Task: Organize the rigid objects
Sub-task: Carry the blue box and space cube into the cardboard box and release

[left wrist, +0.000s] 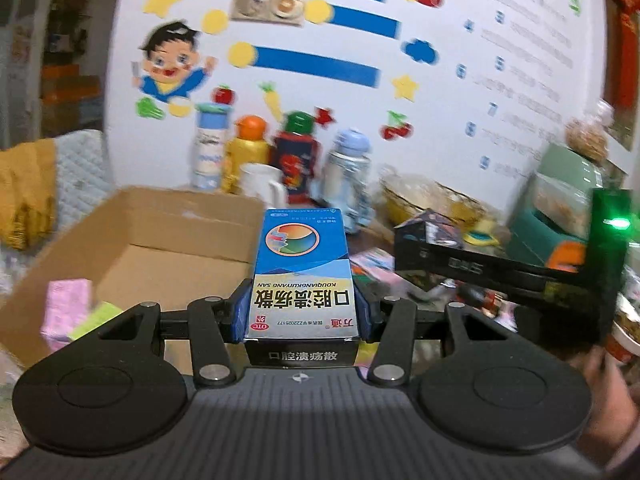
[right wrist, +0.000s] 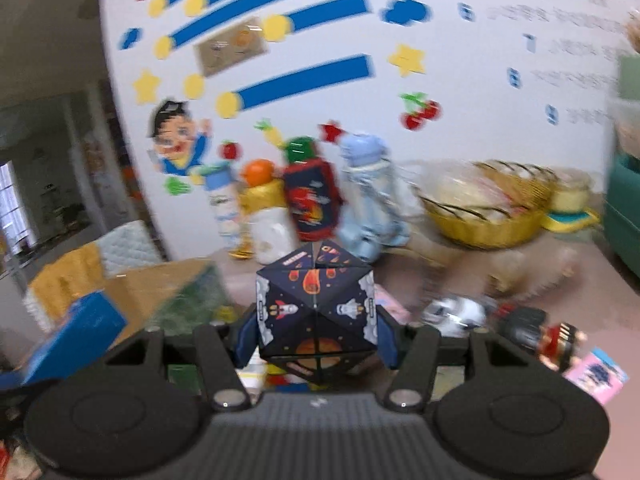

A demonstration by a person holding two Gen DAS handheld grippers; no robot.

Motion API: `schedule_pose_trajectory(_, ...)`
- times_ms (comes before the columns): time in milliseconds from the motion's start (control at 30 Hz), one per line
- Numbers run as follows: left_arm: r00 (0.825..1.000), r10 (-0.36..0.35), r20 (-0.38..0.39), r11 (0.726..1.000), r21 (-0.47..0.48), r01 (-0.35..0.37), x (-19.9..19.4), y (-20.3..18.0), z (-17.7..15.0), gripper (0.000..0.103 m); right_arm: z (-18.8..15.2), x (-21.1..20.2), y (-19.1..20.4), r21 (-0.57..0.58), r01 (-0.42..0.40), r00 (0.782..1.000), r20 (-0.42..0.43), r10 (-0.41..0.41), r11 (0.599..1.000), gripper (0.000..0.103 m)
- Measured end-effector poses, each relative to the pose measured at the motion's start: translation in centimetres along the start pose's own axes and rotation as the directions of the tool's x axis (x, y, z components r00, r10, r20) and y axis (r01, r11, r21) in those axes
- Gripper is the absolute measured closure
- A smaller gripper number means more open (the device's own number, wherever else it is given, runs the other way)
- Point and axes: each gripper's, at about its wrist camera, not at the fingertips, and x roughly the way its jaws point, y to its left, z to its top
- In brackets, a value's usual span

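Blue medicine box [left wrist: 303, 276] in left claw [left wrist: 301, 312], one space-print cube [right wrist: 316, 322] in right claw [right wrist: 316, 340].

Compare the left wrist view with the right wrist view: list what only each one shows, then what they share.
Only the left wrist view: the left gripper shut on a blue medicine box, and the cardboard box's inside holding a pink packet.
Only the right wrist view: the right gripper shut on a space-print cube, with a white toy car and a small figure on the table.
Both: the bottle row, including the red bottle, and the yellow basket.
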Motion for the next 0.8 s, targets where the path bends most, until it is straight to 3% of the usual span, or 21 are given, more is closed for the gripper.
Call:
schedule_pose_trajectory(333,0.982,0.186,-0.015,0.979,-0.076,-0.187,1.3,5.9,0.8,0.043,1.0,2.1,8.8,-0.083,-0.234,0.972,-0.041,0.231,0.969,0.046)
schedule_pose_trajectory(600,0.962,0.266,-0.06,0.957,-0.102,-0.271,3.2,9.2,0.9,0.043,1.0,5.5,13.0,-0.128,-0.279,0.958,-0.111,0.266,0.952,0.046)
schedule_pose_trajectory(800,0.958,0.268,-0.102,0.954,-0.11,-0.278,4.0,10.3,0.3,0.042,0.0,6.0,13.6,-0.132,-0.27,0.955,-0.16,0.248,0.954,0.042)
